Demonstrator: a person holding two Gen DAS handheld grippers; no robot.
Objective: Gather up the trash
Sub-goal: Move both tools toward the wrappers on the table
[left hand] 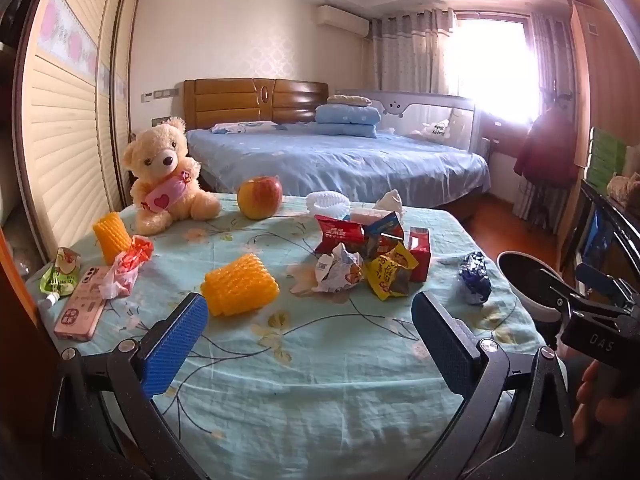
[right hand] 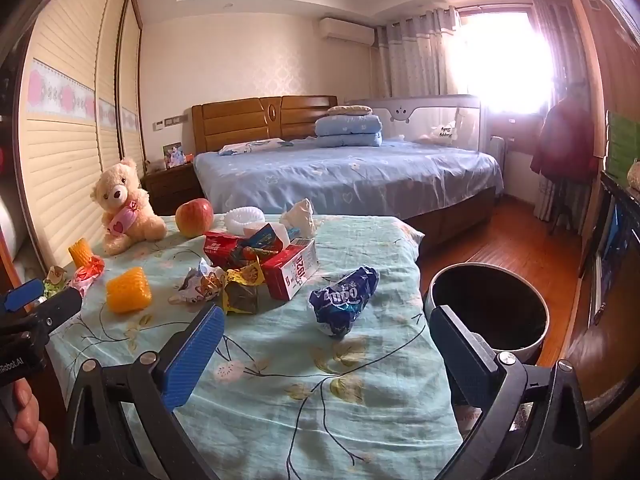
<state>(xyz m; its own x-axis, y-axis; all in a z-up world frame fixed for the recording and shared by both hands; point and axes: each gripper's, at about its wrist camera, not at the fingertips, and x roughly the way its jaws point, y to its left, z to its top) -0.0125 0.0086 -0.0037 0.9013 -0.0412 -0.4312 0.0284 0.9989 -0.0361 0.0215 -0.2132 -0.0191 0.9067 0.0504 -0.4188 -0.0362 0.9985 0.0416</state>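
A pile of crumpled snack wrappers (left hand: 368, 258) lies mid-table, also in the right wrist view (right hand: 244, 276), with a red carton (right hand: 292, 268) beside it. A blue foil wrapper (right hand: 344, 304) lies alone near the table's right edge; it shows in the left wrist view (left hand: 475, 278) too. A red-white wrapper (left hand: 126, 268) and a green pouch (left hand: 60, 276) lie at the left. A round bin (right hand: 486, 312) stands off the table's right side. My left gripper (left hand: 310, 320) is open and empty above the near table. My right gripper (right hand: 326, 340) is open and empty, just short of the blue wrapper.
On the floral tablecloth (left hand: 320, 380) are a teddy bear (left hand: 166, 176), an apple (left hand: 259, 197), two yellow foam nets (left hand: 240, 290), a pink phone (left hand: 82, 308), a white foam ring (left hand: 328, 202) and a tissue box (left hand: 376, 210). A bed (left hand: 340, 160) stands behind.
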